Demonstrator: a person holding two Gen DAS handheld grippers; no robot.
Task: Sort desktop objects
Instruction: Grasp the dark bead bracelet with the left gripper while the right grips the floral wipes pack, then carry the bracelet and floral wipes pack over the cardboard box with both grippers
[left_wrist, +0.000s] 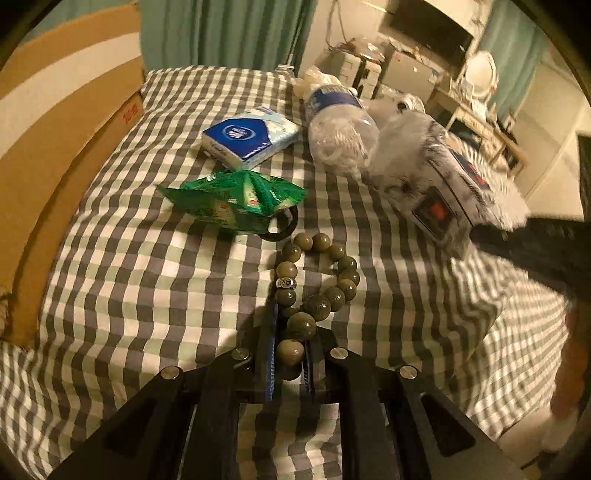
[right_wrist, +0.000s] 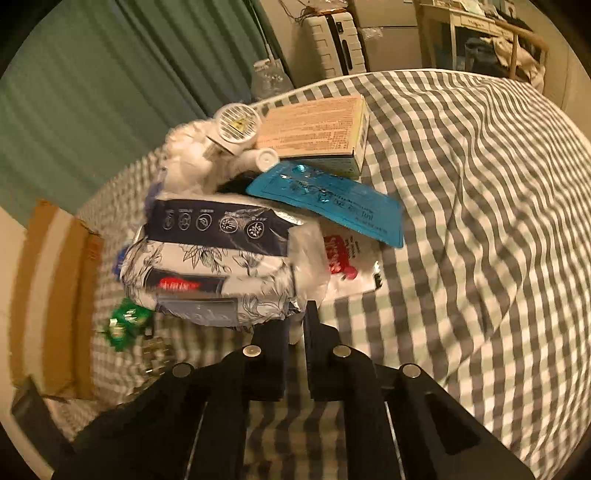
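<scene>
My left gripper (left_wrist: 290, 354) is shut on a bracelet of green-brown beads (left_wrist: 317, 280), whose loop hangs forward over the checked cloth (left_wrist: 147, 295). My right gripper (right_wrist: 295, 325) is shut on the plastic edge of a white and navy floral tissue pack (right_wrist: 221, 262) and holds it above the cloth; the same pack shows blurred in the left wrist view (left_wrist: 439, 181). A green snack packet (left_wrist: 236, 199), a blue and white tissue pack (left_wrist: 247, 138) and a clear water bottle (left_wrist: 340, 125) lie ahead of the left gripper.
A black ring (left_wrist: 284, 225) lies under the green packet. Cardboard boxes (left_wrist: 55, 147) stand along the left edge. In the right wrist view a pile holds a beige box (right_wrist: 317, 129), a blue flat pouch (right_wrist: 332, 203), a white round device (right_wrist: 236, 129) and a red-printed bag (right_wrist: 343, 258).
</scene>
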